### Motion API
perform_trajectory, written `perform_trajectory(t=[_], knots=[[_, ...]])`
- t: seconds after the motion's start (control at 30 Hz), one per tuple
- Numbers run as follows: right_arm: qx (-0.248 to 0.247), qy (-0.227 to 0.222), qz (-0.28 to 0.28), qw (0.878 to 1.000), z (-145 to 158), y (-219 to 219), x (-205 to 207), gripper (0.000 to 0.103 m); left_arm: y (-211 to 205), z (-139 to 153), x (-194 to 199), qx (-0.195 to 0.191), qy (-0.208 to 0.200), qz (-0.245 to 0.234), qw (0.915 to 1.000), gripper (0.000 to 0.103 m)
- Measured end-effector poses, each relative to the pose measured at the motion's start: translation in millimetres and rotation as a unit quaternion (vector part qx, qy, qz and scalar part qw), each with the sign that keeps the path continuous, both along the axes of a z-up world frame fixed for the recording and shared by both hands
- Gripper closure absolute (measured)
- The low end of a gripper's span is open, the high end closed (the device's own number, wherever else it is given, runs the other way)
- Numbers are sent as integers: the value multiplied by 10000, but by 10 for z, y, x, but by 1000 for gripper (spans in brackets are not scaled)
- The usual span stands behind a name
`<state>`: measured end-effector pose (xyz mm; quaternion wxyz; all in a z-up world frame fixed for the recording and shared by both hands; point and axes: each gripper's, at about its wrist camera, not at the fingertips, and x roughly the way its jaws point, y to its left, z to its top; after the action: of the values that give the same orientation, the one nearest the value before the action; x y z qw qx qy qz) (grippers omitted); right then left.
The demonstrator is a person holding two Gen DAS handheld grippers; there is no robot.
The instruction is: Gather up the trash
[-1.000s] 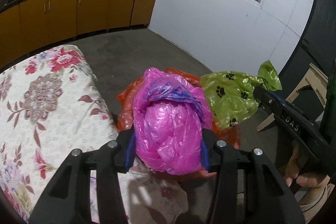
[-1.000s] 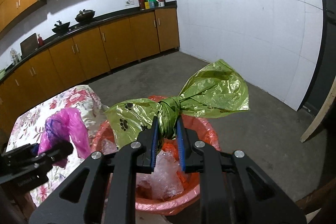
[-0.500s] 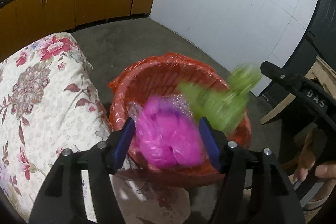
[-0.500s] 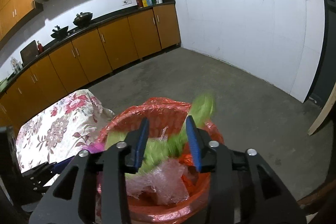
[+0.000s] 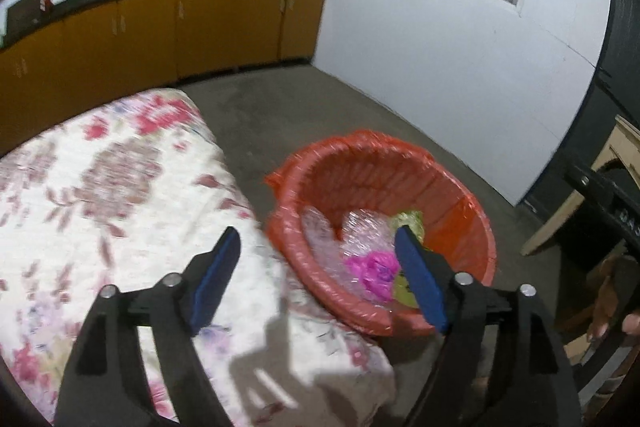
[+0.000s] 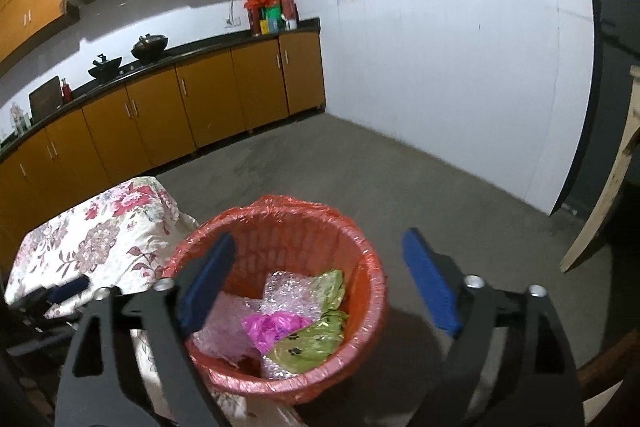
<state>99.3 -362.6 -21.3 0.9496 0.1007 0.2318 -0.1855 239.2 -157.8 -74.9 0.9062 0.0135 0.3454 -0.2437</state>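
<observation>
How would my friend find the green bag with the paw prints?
Look beside the flowery table for the orange bin on the floor. Inside it, on the side away from the table, lies the green bag, next to a pink bag and clear bubble wrap. Only it has black paw prints.

Dim indoor light, motion blur, fisheye bending, dark corners

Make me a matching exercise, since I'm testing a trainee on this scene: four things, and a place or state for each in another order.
Things:
1. pink bag
2. green bag
3. bin
4. left gripper

Places or states:
A. lined with orange plastic
B. in the bin, printed with paw marks
C. open, holding nothing
D. in the bin, on bubble wrap

Pairs: 1-D, 2-B, 3-A, 4-C
</observation>
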Motion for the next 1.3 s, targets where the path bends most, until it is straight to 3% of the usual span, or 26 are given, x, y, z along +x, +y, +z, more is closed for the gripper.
perform_trajectory(t=[0.17,0.3,0.4,0.77,1.3], knots=[[-544,-178,-183,9982,142,191,-243,2,379,272,-287,87,-636,598,9961,6],[-852,-368,-342,9951,215,372,-421,2,692,465,-565,365,-1197,1234,9844,4],[-822,-485,-264,9951,269,469,-543,2,877,569,-745,468,-1364,1511,9779,4],[-766,-613,78,9951,430,862,-861,2,1368,783,-1421,500,-1571,1990,9660,4],[-716,-781,516,9930,480,1267,-1199,2,1649,859,-2018,259,-1454,2201,9642,4]])
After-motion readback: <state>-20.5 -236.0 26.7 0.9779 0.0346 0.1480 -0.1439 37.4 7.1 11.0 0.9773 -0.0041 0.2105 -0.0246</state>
